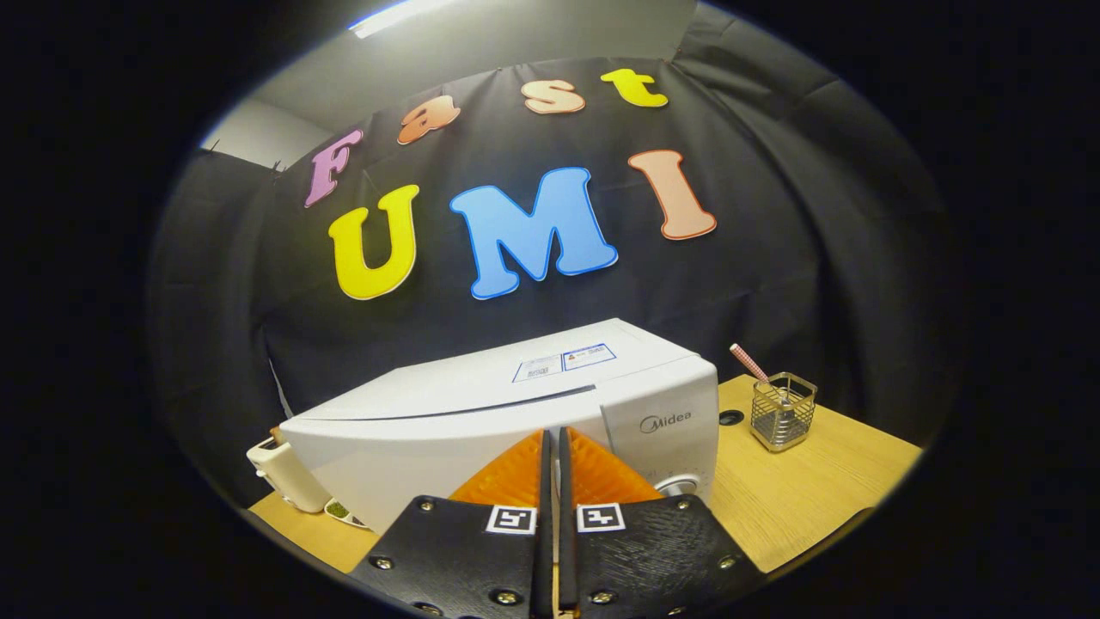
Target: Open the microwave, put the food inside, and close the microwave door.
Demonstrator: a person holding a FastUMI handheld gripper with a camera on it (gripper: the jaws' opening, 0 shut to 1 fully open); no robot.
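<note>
With the gripper [552, 438] pinched narrow on nothing at lower centre, its tips could skid off the microwave [481, 421] door's smooth front.

Brand name "Midea" printed in grey on the front control panel of the white boxy microwave [516, 413]; stickers on its top [565, 361], print too small to read.

Black cloth wall [773, 258] hangs draped and creased across the back. Above it, pale ceiling [516, 43] with a lit strip light [400, 15]; bit of white wall [258, 137] beside the cloth. Light wooden worktop [816, 490] below, warm-lit.
</note>
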